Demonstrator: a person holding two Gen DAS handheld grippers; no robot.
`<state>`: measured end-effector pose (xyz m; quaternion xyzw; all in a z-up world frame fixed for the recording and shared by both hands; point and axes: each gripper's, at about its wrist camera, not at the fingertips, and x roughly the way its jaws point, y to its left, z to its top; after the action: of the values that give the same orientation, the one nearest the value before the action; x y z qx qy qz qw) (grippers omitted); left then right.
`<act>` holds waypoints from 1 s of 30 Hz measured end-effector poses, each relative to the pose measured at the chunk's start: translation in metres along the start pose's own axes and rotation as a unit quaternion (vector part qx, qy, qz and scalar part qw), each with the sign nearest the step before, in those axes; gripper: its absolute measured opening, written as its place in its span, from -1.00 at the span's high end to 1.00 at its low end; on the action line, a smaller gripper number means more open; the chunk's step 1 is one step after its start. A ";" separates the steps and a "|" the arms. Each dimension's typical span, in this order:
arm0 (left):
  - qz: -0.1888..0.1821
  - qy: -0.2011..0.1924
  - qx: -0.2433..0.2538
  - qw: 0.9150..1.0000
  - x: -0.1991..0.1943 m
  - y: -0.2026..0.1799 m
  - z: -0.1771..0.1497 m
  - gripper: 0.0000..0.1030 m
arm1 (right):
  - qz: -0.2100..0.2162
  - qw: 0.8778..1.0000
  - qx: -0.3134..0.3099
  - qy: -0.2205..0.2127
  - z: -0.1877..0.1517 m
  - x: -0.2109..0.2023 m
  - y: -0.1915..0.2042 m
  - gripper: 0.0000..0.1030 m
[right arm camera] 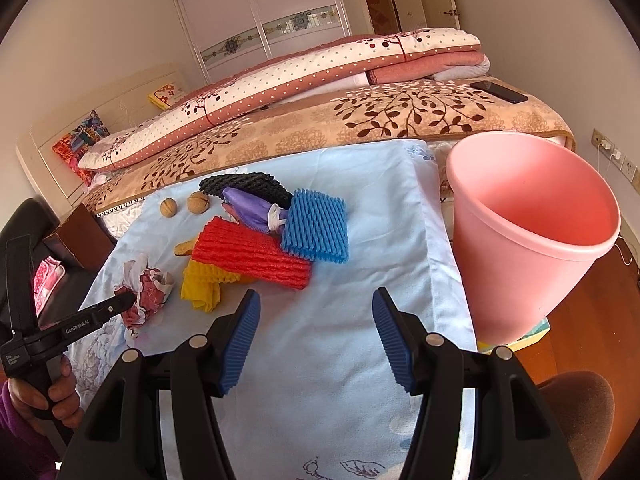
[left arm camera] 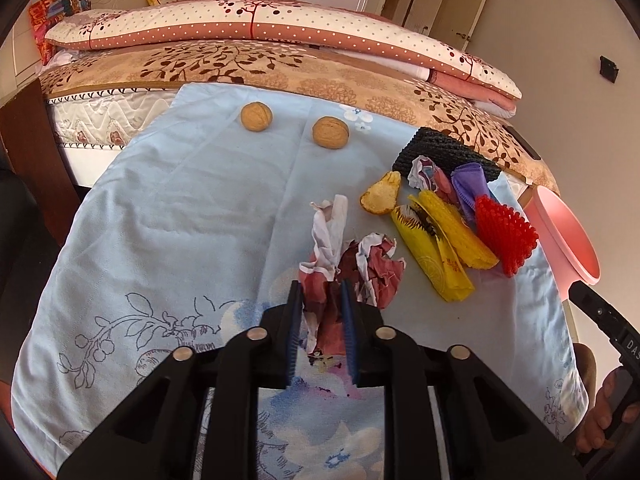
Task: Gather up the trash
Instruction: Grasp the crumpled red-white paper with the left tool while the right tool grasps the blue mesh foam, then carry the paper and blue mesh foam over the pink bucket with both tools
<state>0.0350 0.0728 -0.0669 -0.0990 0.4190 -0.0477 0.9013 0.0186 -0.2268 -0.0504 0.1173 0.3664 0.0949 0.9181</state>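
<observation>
Bedroom, blue floral cloth (left arm camera: 168, 216) | crumpled red-and-white paper (left arm camera: 352, 264), lower centre | left gripper (left arm camera: 322, 304) clamped on it | right gripper (right arm camera: 316, 320) wide, nothing between

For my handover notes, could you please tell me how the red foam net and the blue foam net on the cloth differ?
The red foam net is longer and lies nearer the camera in the right wrist view; the blue foam net is squarer and sits further back, closer to the pink bin. The red one touches the yellow net, while the blue one rests against the purple wrapper. Both are ribbed mesh sleeves lying flat, with neither claw on them.
</observation>
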 end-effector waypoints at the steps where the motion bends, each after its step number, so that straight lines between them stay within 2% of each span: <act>1: -0.001 -0.003 0.000 1.000 -0.001 0.000 0.000 0.76 | 0.001 1.000 0.003 0.000 0.002 0.002 -0.001 -0.12; 9: -0.005 -0.027 -0.004 1.000 -0.010 0.002 0.008 0.79 | 0.021 1.000 0.017 0.010 0.024 0.024 0.000 -0.11; 13: -0.013 -0.038 -0.006 0.999 -0.014 0.003 0.012 0.79 | 0.035 0.999 0.008 0.015 0.037 0.037 0.009 0.02; 20: -0.014 -0.042 -0.007 0.999 -0.014 0.007 0.017 0.78 | 0.020 0.999 -0.005 0.032 0.052 0.070 0.020 0.08; 25: -0.015 -0.039 -0.007 0.999 -0.012 0.009 0.018 0.79 | 0.000 0.998 -0.006 0.056 0.048 0.086 0.017 0.35; 29: -0.017 -0.038 -0.004 0.999 -0.011 0.008 0.018 0.79 | -0.006 0.998 -0.001 0.069 0.043 0.088 0.011 0.71; 30: -0.018 -0.039 -0.004 0.999 -0.012 0.007 0.018 0.79 | -0.008 0.998 0.000 0.070 0.042 0.087 0.010 0.74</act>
<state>0.0416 0.0841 -0.0482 -0.1117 0.3822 -0.0584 0.9155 0.1095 -0.2007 -0.0747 0.1076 0.4308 0.0958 0.8909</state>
